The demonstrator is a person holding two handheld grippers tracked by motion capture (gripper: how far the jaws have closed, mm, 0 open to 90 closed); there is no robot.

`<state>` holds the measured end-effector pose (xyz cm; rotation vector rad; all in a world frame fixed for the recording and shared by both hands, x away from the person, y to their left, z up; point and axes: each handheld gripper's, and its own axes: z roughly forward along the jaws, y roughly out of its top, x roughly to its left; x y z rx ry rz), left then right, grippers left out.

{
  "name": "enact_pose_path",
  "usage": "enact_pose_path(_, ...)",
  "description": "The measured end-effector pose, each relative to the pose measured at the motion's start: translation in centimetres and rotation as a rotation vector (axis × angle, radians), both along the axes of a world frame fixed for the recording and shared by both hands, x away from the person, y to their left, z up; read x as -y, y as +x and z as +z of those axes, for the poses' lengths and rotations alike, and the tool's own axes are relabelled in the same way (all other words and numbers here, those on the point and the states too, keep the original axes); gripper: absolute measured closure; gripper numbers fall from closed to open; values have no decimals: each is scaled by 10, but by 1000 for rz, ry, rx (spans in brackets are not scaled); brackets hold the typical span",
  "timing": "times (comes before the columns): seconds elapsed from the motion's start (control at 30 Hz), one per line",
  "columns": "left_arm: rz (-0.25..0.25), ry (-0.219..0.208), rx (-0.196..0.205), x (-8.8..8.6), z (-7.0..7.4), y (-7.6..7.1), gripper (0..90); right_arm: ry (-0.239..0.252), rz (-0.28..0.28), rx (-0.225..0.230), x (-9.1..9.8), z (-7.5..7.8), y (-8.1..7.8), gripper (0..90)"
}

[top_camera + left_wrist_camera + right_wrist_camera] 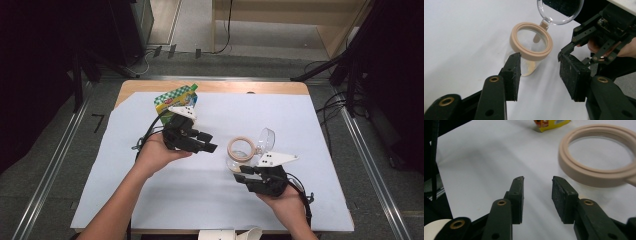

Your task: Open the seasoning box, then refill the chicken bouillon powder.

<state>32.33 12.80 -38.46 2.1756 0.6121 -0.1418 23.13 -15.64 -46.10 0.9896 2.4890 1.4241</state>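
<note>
A clear jar with a beige rim [240,150] stands on the white sheet, right of centre, and its clear hinged lid [266,139] is swung open to the right. My left gripper [212,142] is just left of the jar, pointing at it. In the left gripper view the jaws [537,72] are open, with the jar [531,41] just past the tips and the lid [560,11] above. My right gripper [241,173] sits just in front of the jar. Its jaws [537,187] are open and empty, and the beige rim [599,176] lies just beyond on the right.
A green and yellow snack packet [176,99] lies at the back left of the white sheet [300,125], close behind the left hand; its corner shows in the right gripper view [549,123]. White paper rolls [232,234] sit at the table's near edge. Dark stands flank the table.
</note>
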Motion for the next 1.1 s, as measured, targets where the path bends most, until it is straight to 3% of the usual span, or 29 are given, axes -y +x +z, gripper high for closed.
enact_pose_path(0.1, 12, -2, 5, -11, 3, -2, 520, 13, 33, 23, -10, -3, 0, 574)
enact_pose_path(0.37, 82, -19, 8, -40, 6, 3, 492, -5, 63, -23, -23, -10, 4, 553)
enact_pose_path(1.1, 274, 13, 20, -110, 9, 14, 487, -24, 87, -33, -27, -11, 6, 544)
